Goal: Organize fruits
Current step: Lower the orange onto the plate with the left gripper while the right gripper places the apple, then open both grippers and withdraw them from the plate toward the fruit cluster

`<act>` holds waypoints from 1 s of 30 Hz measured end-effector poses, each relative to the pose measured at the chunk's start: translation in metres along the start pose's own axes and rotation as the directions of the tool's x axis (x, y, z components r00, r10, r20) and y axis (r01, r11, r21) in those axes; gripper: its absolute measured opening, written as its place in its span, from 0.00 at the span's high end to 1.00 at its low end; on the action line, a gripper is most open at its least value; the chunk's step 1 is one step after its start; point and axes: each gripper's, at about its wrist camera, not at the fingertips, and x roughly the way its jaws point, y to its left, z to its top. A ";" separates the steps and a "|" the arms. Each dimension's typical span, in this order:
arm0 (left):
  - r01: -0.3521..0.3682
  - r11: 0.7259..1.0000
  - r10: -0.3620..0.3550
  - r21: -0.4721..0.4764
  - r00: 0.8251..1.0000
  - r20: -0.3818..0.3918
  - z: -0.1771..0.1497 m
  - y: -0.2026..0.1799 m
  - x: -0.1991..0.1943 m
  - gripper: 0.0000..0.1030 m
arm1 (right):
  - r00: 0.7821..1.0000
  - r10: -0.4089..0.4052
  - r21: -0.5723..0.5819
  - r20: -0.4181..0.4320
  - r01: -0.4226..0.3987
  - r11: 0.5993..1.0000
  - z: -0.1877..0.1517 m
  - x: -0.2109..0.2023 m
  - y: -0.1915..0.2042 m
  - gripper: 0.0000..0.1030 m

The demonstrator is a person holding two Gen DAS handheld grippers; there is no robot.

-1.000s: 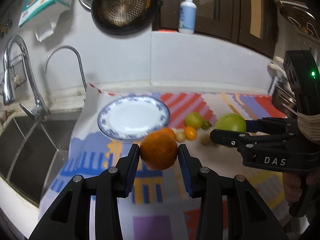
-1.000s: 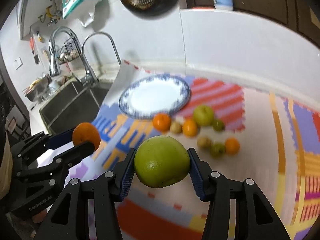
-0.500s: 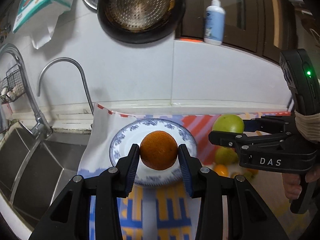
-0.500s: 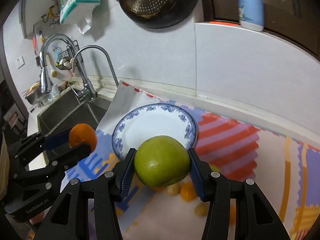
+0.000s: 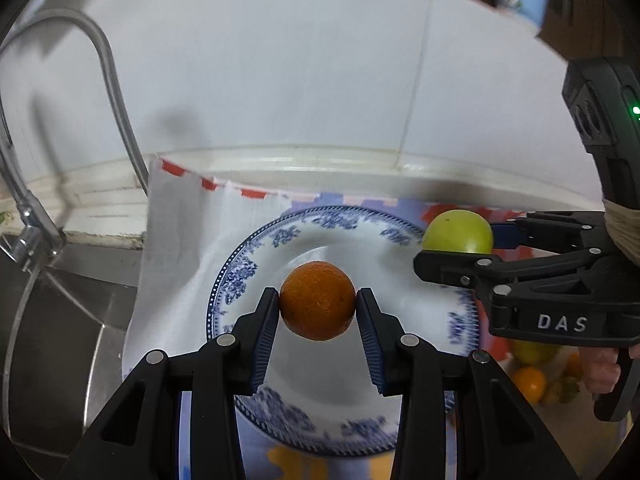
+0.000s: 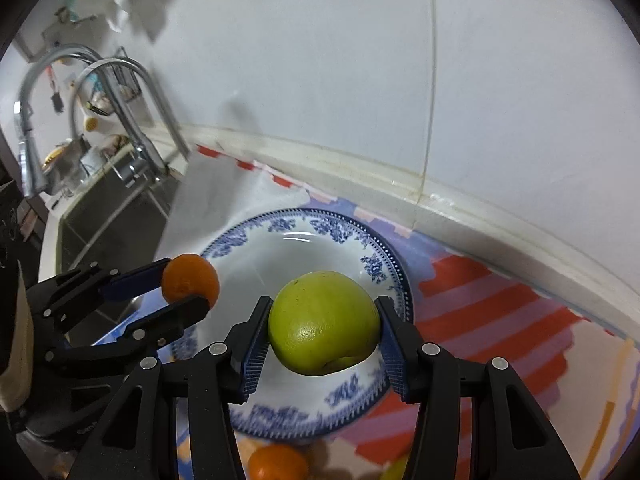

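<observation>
Both fruits are up in the air over the round white china plate with the blue floral rim (image 5: 240, 280), which sits empty on the striped, multicoloured cloth (image 6: 480, 304) near the steel sink (image 5: 60, 340). The left gripper (image 5: 317, 306) has its two black fingers w/ blue ribbed pads pinching the round orange (image 5: 317, 306) at its widest part; the right gripper (image 6: 323, 326) pinches the bigger round green apple-like fruit (image 6: 323, 326) the same way, pads pressed on both sides. Neither fruit touches the plate yet, as far as the views show. The step in hand looks like setting both down on the plate, so: lower each till the fruit's underside rests on the china before letting the fingers spread, since round fruit dropped from any height will prob. roll off the shallow rim. Keep the two apart, orange toward the sink side, green one toward the far-right side, so the grippers don't knock each other (they're already close). Open slowly, then back out along the fingers' line. More small fruits (image 5: 530, 384) wait on the cloth beside the plate, so leave room for them.
</observation>
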 end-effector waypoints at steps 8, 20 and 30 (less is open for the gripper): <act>0.008 1.000 -0.010 -0.018 0.997 -0.079 0.001 0.012 0.038 0.62 | 0.997 -0.022 0.002 -0.077 0.022 1.000 0.004 0.037 -0.008 0.50; -0.037 0.999 0.037 -0.018 0.999 -0.001 0.006 0.013 0.011 0.44 | 0.999 -0.028 0.002 -0.031 0.028 1.000 0.007 0.028 -0.005 0.45; -0.042 0.999 0.042 0.000 0.991 0.126 -0.005 -0.009 -0.058 0.34 | 0.988 -0.117 -0.002 0.097 0.118 0.993 -0.016 -0.036 0.006 0.45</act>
